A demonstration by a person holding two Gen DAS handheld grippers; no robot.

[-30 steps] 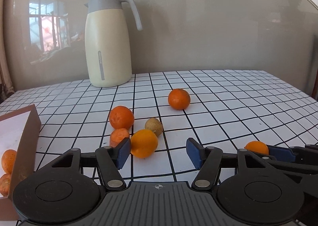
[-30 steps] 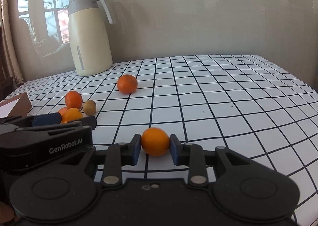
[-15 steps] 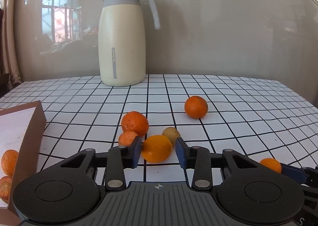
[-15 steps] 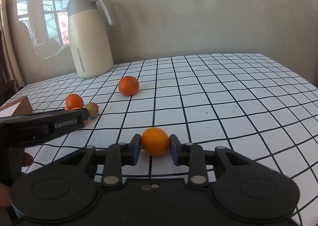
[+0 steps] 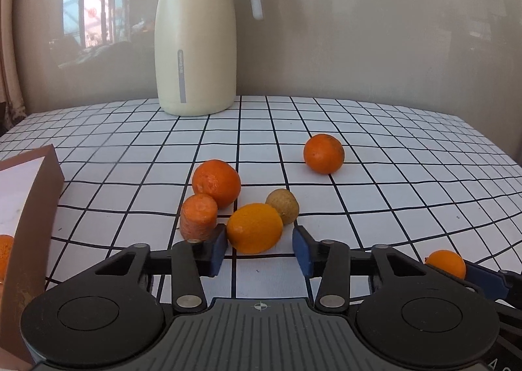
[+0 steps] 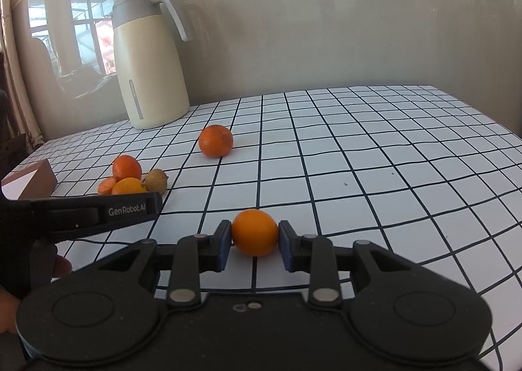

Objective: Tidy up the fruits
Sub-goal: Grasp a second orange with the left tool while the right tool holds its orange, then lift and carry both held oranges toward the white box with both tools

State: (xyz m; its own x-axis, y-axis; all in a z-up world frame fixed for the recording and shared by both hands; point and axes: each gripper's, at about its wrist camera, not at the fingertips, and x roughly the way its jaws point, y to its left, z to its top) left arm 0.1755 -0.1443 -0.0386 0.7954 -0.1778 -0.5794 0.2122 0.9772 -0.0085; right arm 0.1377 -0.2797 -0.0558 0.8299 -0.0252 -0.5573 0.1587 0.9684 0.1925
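My left gripper [image 5: 259, 248] is open, its blue pads either side of a yellow-orange fruit [image 5: 254, 228], with a gap on the right side. Beside that fruit lie a carrot piece [image 5: 198, 221], a mandarin [image 5: 216, 183] and a small brown fruit [image 5: 282, 206]. Another mandarin [image 5: 323, 153] sits farther back right. My right gripper [image 6: 255, 245] is shut on an orange [image 6: 254, 237] just above the table; that orange also shows in the left wrist view [image 5: 445, 263]. The left gripper [image 6: 98, 209] shows in the right wrist view too.
A cream thermos jug [image 5: 196, 31] stands at the back by the wall. A brown box [image 5: 29, 208] at the left holds orange fruit [image 5: 5, 252]. The table [image 5: 391, 208] has a white cloth with a black grid.
My left gripper moved forward and right and narrowed around the yellow-orange fruit, which now lies between its pads. The right gripper kept its hold on the orange and barely moved.
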